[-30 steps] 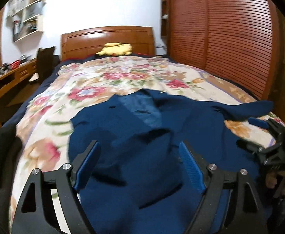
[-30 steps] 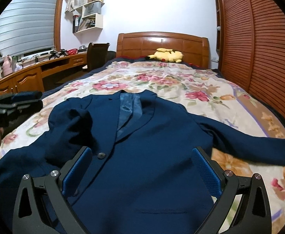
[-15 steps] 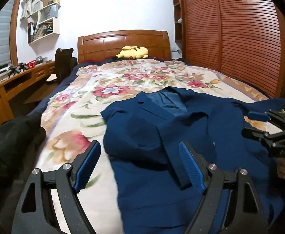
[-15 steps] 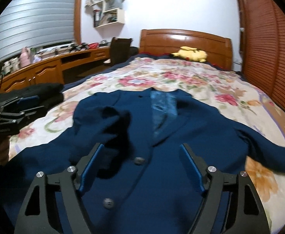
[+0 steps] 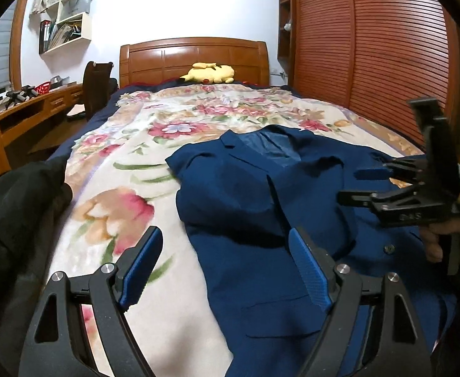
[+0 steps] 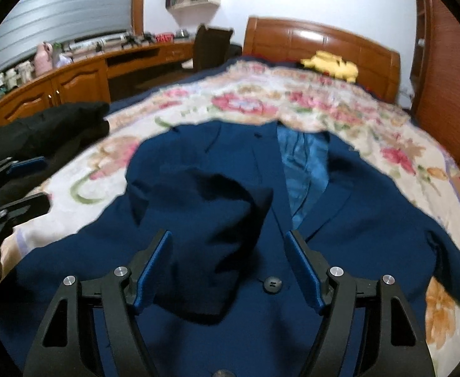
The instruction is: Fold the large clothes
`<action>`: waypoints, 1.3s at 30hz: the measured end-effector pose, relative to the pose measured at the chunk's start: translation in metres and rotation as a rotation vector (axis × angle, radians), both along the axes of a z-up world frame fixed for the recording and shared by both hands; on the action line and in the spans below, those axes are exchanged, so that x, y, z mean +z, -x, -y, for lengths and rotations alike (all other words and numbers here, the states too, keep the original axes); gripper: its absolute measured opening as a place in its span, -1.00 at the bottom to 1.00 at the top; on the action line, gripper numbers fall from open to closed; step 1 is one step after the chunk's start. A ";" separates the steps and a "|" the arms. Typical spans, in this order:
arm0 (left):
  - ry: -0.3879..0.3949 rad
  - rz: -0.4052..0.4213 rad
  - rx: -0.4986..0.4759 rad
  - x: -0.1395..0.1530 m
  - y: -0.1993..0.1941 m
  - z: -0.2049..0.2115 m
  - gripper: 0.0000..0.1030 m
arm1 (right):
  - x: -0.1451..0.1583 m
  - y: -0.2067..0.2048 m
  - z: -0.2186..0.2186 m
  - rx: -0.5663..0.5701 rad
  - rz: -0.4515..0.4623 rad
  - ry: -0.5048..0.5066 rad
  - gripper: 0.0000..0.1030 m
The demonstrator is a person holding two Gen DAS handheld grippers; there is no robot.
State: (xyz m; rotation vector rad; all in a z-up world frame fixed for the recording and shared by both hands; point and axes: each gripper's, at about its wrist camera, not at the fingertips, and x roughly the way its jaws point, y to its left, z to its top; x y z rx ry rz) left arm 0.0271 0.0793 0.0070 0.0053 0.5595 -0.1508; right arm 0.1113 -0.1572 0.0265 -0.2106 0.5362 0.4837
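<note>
A navy blue suit jacket (image 5: 261, 194) lies front up on the floral bedspread (image 5: 129, 207), its left sleeve folded across the chest. My left gripper (image 5: 227, 260) is open and empty, above the jacket's left edge. My right gripper (image 6: 228, 260) is open and empty, low over the folded sleeve (image 6: 211, 220) beside a front button (image 6: 272, 283). The right gripper also shows in the left wrist view (image 5: 368, 185), over the jacket's right side. The left gripper shows at the left edge of the right wrist view (image 6: 19, 185).
A black garment (image 6: 41, 125) lies on the bed's left edge. A yellow plush toy (image 5: 209, 73) lies by the wooden headboard (image 5: 195, 56). A wooden desk (image 6: 73, 75) and a chair (image 5: 96, 84) stand to the left, a slatted wardrobe (image 5: 371, 62) to the right.
Both grippers have shifted left across the jacket. The left one now hangs over the jacket's left edge and bare bedspread; the right one has come lower over the folded sleeve. Both stayed open.
</note>
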 end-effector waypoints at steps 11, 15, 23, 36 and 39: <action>0.025 -0.012 -0.013 -0.005 0.006 -0.006 0.61 | 0.011 -0.013 0.019 -0.035 -0.008 -0.042 -0.86; 0.025 -0.007 -0.022 -0.004 0.009 -0.005 0.61 | 0.019 -0.005 0.051 -0.173 0.025 -0.046 -0.86; 0.032 0.000 -0.024 -0.002 0.012 -0.005 0.61 | -0.004 -0.006 0.092 -0.302 -0.008 0.016 -0.66; 0.029 -0.010 -0.019 -0.002 0.013 -0.005 0.61 | -0.021 0.012 0.051 -0.172 -0.016 0.042 0.06; 0.021 -0.012 -0.018 -0.003 0.013 -0.004 0.61 | -0.045 -0.006 0.038 -0.156 -0.079 0.100 0.06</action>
